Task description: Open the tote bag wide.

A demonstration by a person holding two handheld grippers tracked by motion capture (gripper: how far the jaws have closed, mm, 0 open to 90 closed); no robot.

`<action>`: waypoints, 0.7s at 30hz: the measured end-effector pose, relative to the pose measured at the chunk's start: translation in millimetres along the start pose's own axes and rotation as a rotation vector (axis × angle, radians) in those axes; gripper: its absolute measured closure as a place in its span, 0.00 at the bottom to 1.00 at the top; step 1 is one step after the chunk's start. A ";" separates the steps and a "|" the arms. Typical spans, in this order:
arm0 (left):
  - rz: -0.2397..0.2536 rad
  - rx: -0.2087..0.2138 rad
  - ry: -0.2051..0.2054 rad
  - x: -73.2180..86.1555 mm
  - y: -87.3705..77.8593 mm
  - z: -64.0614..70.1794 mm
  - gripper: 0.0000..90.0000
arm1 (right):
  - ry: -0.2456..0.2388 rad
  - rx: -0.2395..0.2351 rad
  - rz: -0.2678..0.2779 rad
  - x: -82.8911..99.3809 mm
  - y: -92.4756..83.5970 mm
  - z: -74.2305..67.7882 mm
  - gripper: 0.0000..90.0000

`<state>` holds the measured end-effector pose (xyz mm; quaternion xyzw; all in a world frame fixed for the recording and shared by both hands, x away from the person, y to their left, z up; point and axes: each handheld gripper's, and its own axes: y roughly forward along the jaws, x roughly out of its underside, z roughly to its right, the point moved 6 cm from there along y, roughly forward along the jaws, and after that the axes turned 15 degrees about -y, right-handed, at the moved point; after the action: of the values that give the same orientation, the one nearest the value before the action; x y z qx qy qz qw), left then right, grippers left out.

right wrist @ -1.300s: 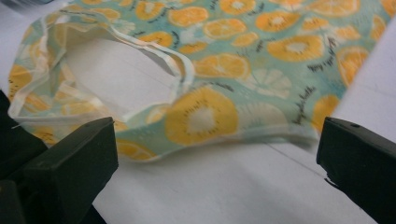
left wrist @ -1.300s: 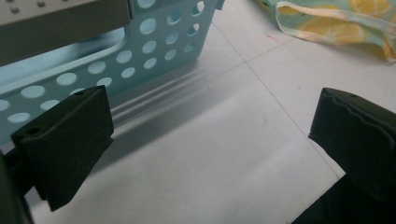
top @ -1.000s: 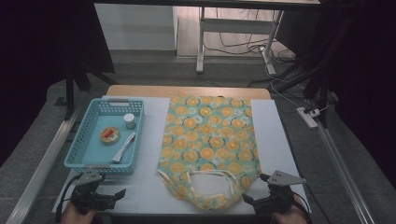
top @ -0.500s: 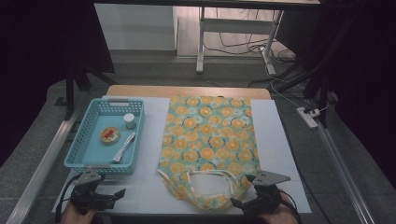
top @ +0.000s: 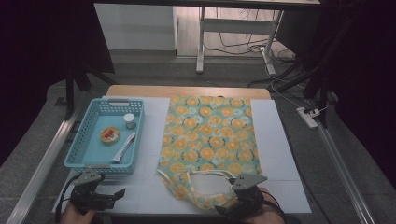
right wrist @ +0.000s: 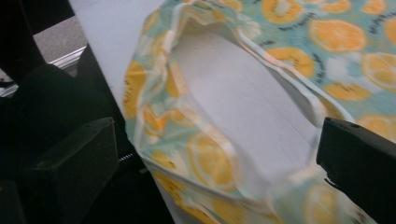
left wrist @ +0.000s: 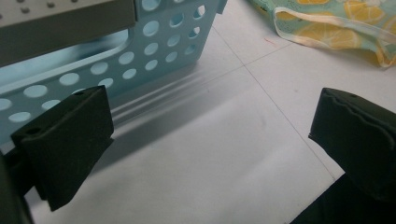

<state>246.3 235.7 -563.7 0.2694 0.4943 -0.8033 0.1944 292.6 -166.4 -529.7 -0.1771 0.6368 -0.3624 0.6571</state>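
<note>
Orange-print bag point(top: 208, 140) between spread right gripper point(right wrist: 224, 163)

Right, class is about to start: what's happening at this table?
A person holds a hand-held gripper in each hand at the table's near edge. The right hand-held gripper is open at the handle end of an orange-print cloth bag. The left hand-held gripper is open beside a blue basket with small items inside.
</note>
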 end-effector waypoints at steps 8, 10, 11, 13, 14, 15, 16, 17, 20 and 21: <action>0.000 0.000 0.002 0.0 0.0 0.1 0.00 | -0.048 -0.065 0.000 -16.6 15.1 -15.3 0.03; 0.000 0.001 0.002 0.0 0.1 0.1 0.00 | -0.059 -0.083 -0.002 -19.9 19.8 -19.5 0.07; 0.000 0.001 0.002 0.0 0.1 0.1 0.00 | -0.066 -0.095 -0.003 -21.6 21.9 -21.8 0.10; -0.001 0.000 0.003 0.0 0.1 0.2 0.00 | -0.074 -0.102 -0.002 -23.2 23.9 -23.9 0.14; -0.002 0.001 0.004 0.1 0.0 0.2 0.00 | -0.088 -0.113 -0.004 -26.0 26.4 -27.0 0.25; -0.002 0.000 0.005 0.1 0.0 0.2 0.00 | -0.095 -0.114 -0.008 -28.0 28.2 -28.5 0.29; -0.002 0.000 0.004 0.1 0.0 0.2 0.00 | -0.100 -0.115 -0.011 -29.6 29.3 -29.5 0.34; -0.002 0.000 0.005 0.1 0.0 0.2 0.00 | -0.107 -0.123 -0.011 -31.3 30.3 -30.8 0.39; -0.002 0.000 0.005 0.1 0.1 0.2 0.00 | -0.126 -0.151 -0.014 -35.5 33.1 -35.8 0.53; -0.003 -0.001 0.006 0.1 0.1 0.2 0.00 | -0.136 -0.169 -0.020 -36.7 34.8 -38.4 0.55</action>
<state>246.2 235.4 -563.8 0.2709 0.4954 -0.8027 0.1920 267.0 -108.4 -532.7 -0.2625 0.6171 -0.3011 0.6779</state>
